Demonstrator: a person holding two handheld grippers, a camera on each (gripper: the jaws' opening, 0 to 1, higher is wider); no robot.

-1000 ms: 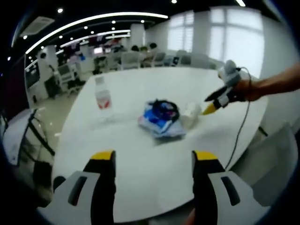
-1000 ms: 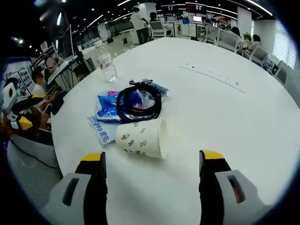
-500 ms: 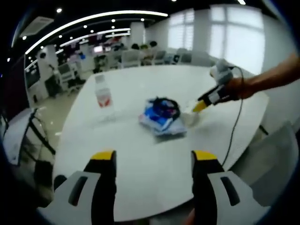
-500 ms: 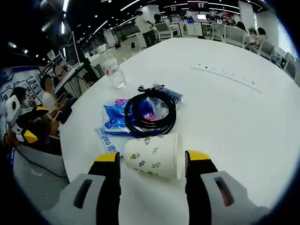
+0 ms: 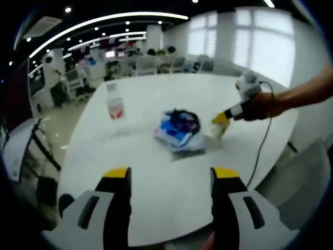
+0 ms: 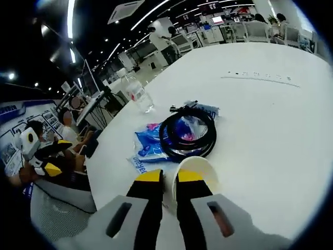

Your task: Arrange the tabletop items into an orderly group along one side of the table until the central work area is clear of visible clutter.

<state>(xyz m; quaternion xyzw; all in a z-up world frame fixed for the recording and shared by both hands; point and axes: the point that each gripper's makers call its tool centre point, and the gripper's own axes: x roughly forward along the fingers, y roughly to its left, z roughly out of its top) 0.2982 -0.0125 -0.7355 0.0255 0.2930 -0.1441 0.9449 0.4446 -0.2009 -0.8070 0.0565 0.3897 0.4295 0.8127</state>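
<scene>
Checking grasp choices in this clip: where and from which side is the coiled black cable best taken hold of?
Grip the near arc of the coiled black cable, coming from above with one jaw inside the loop and one outside. It lies flat on the blue packets, so a side approach would likely snag them. The right gripper is shut on the paper cup; the open left gripper is free.

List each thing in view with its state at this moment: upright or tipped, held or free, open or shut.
Paper cup: gripped at its rim, mouth toward the camera.
Right hand-held gripper: shut on the paper cup.
Left hand-held gripper: open, holding nothing.
Water bottle: upright, free; cap not discernible.
Black cable: coiled, lying on the blue packets.
Blue packets: flat on the table.
</scene>
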